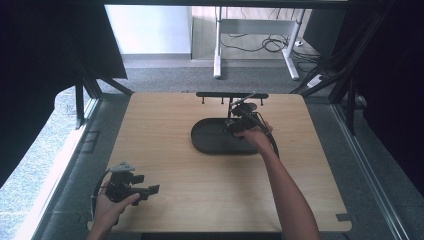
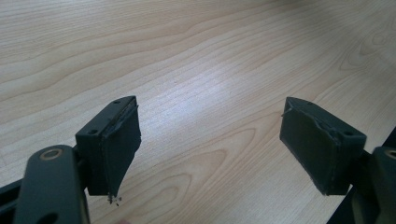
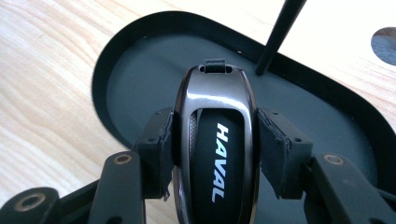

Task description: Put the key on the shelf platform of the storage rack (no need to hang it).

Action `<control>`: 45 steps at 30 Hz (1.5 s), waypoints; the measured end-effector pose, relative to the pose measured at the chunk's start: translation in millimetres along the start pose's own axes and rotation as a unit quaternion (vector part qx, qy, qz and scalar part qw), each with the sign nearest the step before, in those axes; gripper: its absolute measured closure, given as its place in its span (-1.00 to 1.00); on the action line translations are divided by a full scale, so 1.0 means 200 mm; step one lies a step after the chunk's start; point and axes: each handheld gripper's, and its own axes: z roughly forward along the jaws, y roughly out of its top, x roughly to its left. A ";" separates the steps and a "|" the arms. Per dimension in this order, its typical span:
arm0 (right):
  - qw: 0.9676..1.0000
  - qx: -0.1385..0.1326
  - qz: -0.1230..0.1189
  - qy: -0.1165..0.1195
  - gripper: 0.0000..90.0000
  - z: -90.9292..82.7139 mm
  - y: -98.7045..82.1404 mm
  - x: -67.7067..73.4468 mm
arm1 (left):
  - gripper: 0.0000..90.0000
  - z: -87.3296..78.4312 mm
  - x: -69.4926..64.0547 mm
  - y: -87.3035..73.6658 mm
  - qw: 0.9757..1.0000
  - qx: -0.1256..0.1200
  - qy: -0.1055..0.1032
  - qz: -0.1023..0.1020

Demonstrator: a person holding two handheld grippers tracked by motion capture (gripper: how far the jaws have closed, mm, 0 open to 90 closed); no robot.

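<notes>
The near half of the wooden table [image 1: 200, 195] lies bare — plenty of room to sweep across. Farther back, the black oval tray [image 1: 210, 142] and the thin upright post [image 3: 278, 37] rising from it, topped by a hook bar [image 1: 232, 95], block the middle — either side of them the tabletop stays open.

A right gripper [image 1: 239, 121] hovered over a dark oval tray [image 1: 210, 137] on the wooden table [image 1: 165, 165] — the left gripper [image 1: 150, 190] rested near the table's front-left corner.
</notes>
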 end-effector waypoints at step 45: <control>0.998 0.041 0.009 -0.043 0.08 0.33 -0.07 -0.01 | -0.54 0.00 0.01 0.00 1.000 0.002 -0.001 0.000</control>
